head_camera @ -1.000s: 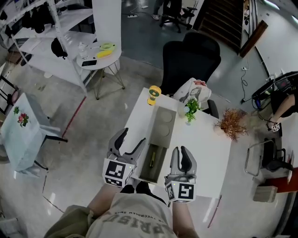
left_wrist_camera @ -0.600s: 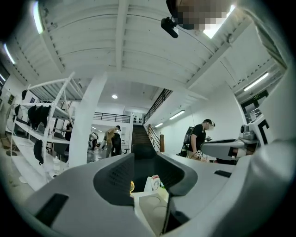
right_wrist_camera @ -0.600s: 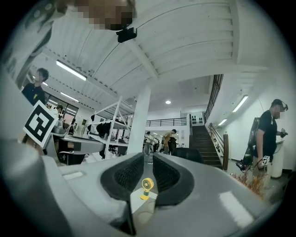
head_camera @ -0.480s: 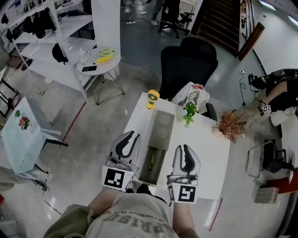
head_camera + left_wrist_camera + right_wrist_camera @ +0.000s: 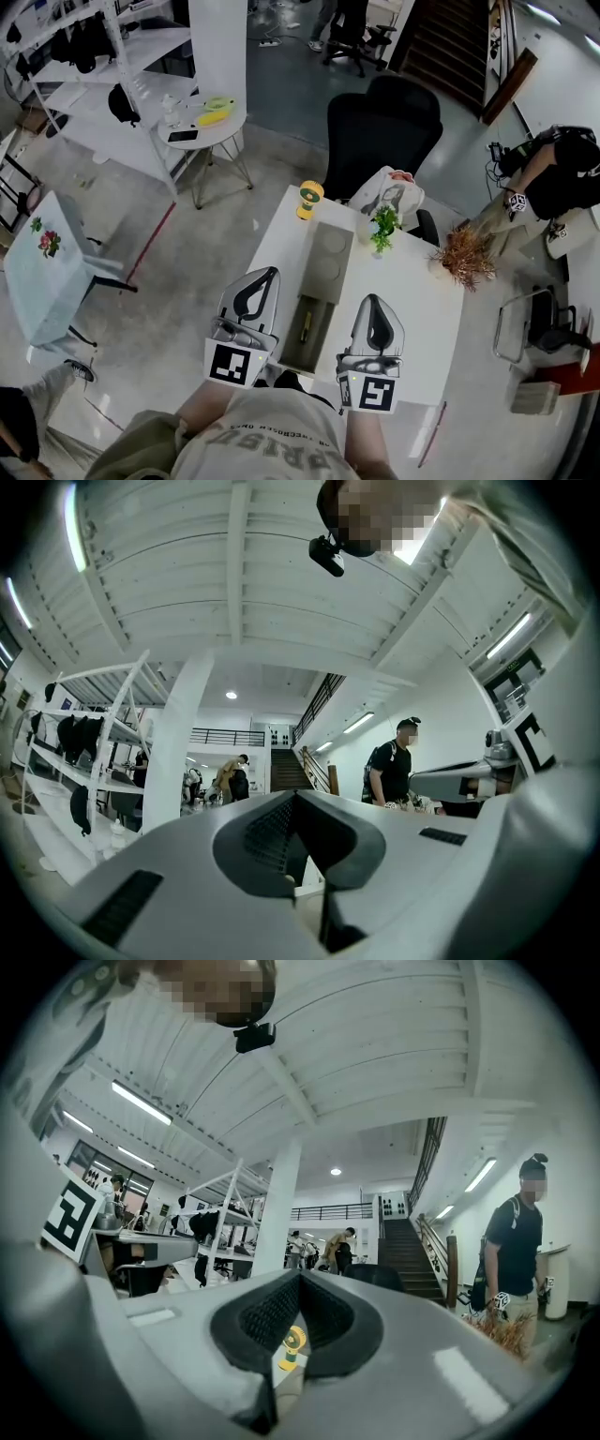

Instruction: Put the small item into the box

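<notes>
The left tongs [image 5: 266, 274] and the right tongs [image 5: 372, 302] are both closed, holding nothing. They hang at nine and three o'clock of the long grey box [image 5: 323, 253] on the white table [image 5: 412, 300].

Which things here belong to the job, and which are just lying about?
Job: box, small item lying in it, left gripper and right gripper, both shut, empty.
Lying about: fan, potted plant, bag, dried sprig, chair.
</notes>
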`<action>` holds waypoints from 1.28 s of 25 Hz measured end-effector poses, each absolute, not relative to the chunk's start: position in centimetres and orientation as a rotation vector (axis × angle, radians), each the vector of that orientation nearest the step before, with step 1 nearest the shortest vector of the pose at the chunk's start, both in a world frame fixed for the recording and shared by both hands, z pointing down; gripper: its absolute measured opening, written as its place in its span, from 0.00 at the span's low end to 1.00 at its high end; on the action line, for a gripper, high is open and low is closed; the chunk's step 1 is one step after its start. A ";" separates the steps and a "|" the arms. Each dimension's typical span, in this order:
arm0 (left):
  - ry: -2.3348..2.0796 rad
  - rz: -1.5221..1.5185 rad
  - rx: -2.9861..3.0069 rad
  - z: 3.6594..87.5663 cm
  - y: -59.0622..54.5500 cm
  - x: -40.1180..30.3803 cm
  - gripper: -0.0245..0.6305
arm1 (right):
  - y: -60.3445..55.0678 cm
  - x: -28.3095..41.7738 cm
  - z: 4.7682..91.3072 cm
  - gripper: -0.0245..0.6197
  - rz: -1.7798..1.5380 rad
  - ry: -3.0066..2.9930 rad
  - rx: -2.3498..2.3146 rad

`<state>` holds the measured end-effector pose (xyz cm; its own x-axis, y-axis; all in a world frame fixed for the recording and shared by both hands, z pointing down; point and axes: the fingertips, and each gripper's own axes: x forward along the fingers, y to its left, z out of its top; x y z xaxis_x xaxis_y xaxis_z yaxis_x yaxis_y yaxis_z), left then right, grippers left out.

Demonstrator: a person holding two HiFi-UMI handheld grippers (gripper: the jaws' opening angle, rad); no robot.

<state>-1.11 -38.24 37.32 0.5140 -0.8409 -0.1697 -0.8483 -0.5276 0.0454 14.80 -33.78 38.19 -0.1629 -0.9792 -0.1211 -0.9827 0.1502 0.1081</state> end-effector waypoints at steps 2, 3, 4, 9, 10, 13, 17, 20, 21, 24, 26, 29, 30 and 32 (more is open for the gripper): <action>1.504 0.265 -2.689 37.2 -38.2 -1.0 0.05 | -33.8 14.9 38.0 0.04 0.253 2.356 -2.015; 1.504 0.266 -2.687 37.2 -38.2 -1.1 0.05 | -33.8 14.9 37.9 0.04 0.256 2.353 -2.012; 1.504 0.268 -2.687 37.2 -38.2 -1.1 0.05 | -33.8 14.8 37.8 0.04 0.259 2.352 -2.009; 1.505 0.279 -2.688 37.1 -38.3 -1.2 0.05 | -33.8 14.5 37.5 0.04 0.282 2.347 -2.000; 1.504 0.281 -2.689 37.0 -38.3 -1.2 0.05 | -33.8 14.4 37.4 0.04 0.288 2.346 -1.998; 1.495 0.295 -2.697 36.8 -38.4 -1.1 0.05 | -33.7 14.1 37.0 0.04 0.319 2.348 -1.989; 1.482 0.315 -2.694 36.6 -38.4 -1.1 0.05 | -34.1 14.6 37.7 0.04 0.306 2.334 -2.050; 1.489 0.318 -2.703 36.8 -38.5 -1.1 0.05 | -34.3 15.4 38.1 0.04 0.258 2.306 -2.074; 1.493 0.318 -2.705 36.9 -38.6 -1.1 0.05 | -34.4 15.4 38.1 0.04 0.261 2.308 -2.073; 1.497 0.316 -2.706 37.0 -38.7 -1.1 0.05 | -34.4 15.1 37.9 0.04 0.286 2.327 -2.065; 1.496 0.316 -2.706 36.9 -38.7 -1.2 0.05 | -34.5 14.8 37.7 0.04 0.294 2.336 -2.057; 1.493 0.317 -2.703 36.9 -38.7 -1.2 0.05 | -34.4 14.3 37.6 0.04 0.314 2.353 -2.046; 1.493 0.318 -2.703 36.9 -38.7 -1.2 0.05 | -34.4 14.3 37.6 0.04 0.317 2.356 -2.042; 1.494 0.321 -2.708 36.9 -38.7 -1.3 0.05 | -34.4 14.1 37.5 0.04 0.321 2.360 -2.039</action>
